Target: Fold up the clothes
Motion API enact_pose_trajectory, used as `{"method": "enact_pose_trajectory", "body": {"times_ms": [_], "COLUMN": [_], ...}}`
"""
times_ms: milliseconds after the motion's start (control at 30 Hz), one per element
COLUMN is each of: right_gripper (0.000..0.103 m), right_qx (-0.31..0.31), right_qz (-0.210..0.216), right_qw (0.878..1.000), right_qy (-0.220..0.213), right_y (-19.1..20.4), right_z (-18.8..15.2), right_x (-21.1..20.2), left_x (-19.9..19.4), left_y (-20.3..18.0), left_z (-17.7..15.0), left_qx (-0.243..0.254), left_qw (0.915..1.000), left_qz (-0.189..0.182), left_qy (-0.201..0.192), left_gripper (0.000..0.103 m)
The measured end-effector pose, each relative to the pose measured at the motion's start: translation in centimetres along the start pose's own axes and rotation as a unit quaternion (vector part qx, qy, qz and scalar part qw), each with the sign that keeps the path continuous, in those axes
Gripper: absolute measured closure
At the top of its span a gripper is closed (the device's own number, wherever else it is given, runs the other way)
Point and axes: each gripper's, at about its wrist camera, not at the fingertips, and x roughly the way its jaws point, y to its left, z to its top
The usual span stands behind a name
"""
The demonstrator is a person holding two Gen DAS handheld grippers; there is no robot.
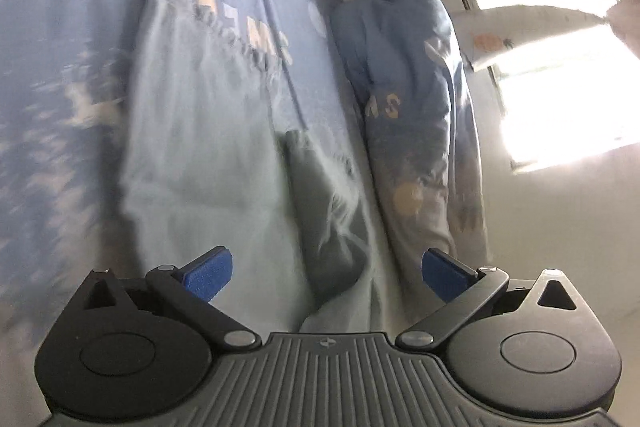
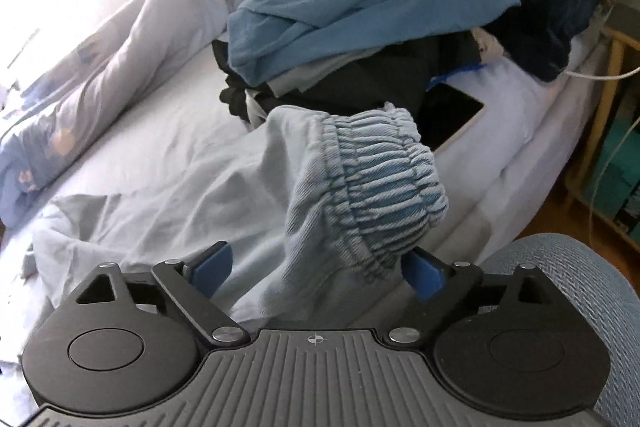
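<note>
Pants [image 2: 224,187], pale blue and soft, lie spread on the bed [image 2: 160,115], near its front edge. They look light and floppy, so they will sag and bunch if lifted by one spot. The waistband [image 2: 380,183] is thick and stretchy, and it sticks up right in front of the right gripper [image 2: 320,273]. That band is the best place to grab, because it is firm and will not slip. The right gripper's blue pads [image 2: 212,269] are apart, with cloth between them but not pinched. The left gripper [image 1: 326,273] is wide apart too, over the pants' other end [image 1: 208,163]. A clothes pile [image 2: 360,11] sits by the far edge, with a tablet [image 2: 448,115] beside it.
</note>
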Motion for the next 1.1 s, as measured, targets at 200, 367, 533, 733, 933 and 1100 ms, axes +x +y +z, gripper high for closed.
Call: {"method": "enact_pose_trajectory", "body": {"times_ms": [200, 367, 533, 733, 933, 1100], "right_gripper": [0.002, 0.001, 0.0, 0.0, 0.0, 0.0], "right_qx": [-0.031, -0.063, -0.08, -0.073, -0.089, -0.081], "right_qz": [-0.017, 0.032, 0.093, 0.193, 0.205, 0.194], "right_qw": [0.999, 0.997, 0.992, 0.978, 0.974, 0.976], "right_qy": [-0.036, -0.039, -0.034, 0.032, 0.05, 0.058], "right_y": [3.3, 6.7, 11.2, 15.3, 17.1, 16.9], "right_z": [-1.1, -1.3, -2.2, -3.4, -4.0, -4.2], "right_x": [-2.9, -2.4, -0.4, 3.0, 4.3, 4.9], "left_x": [6.3, 10.7, 14.2, 17.7, 19.7, 20.2], "left_y": [-2.3, -1.9, -1.2, -1.3, -1.2, -1.2], "left_z": [2.7, 3.7, 4.3, 5.6, 6.4, 6.3], "left_qx": [-0.005, 0.005, 0.028, 0.08, 0.111, 0.108], "left_qw": [0.9999, 0.9996, 0.998, 0.9942, 0.9908, 0.9909], "left_qz": [-0.005, 0.011, 0.043, 0.05, 0.038, 0.029], "left_qy": [0.009, 0.027, 0.035, 0.05, 0.068, 0.076], "left_gripper": [0.0, 0.0, 0.0, 0.0, 0.0, 0.045]}}
